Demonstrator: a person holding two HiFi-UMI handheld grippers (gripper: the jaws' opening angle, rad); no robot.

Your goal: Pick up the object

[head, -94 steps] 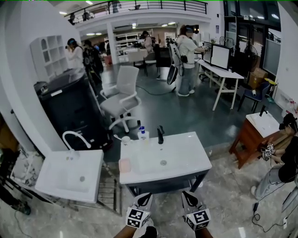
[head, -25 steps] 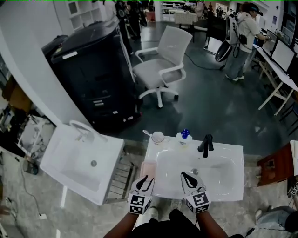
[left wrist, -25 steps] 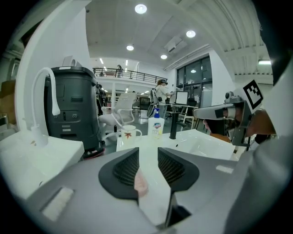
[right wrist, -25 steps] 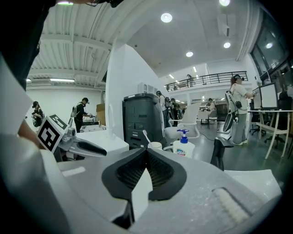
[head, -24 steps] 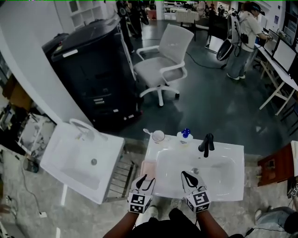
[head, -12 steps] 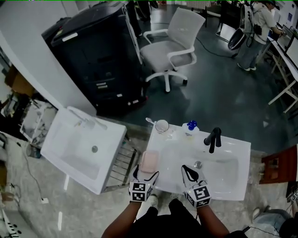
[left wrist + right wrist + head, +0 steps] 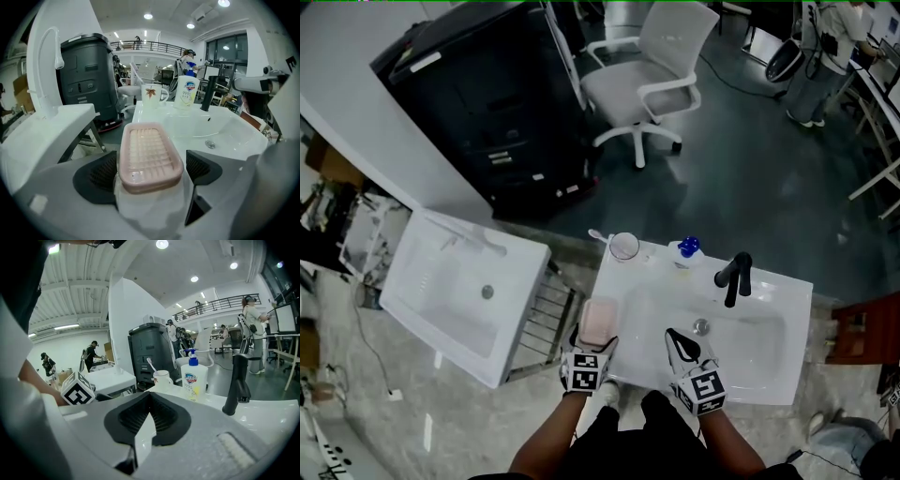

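L gripper (image 7: 596, 339) dropped, jaws just spread astride 1 soap dish (image 7: 150, 154); R gripper (image 7: 675, 337) closed.

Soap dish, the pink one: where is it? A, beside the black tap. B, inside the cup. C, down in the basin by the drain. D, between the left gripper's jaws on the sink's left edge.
D: the left gripper view shows the soap dish lying on the sink edge between the jaws of the left gripper, which have just been opening and stand apart from it.
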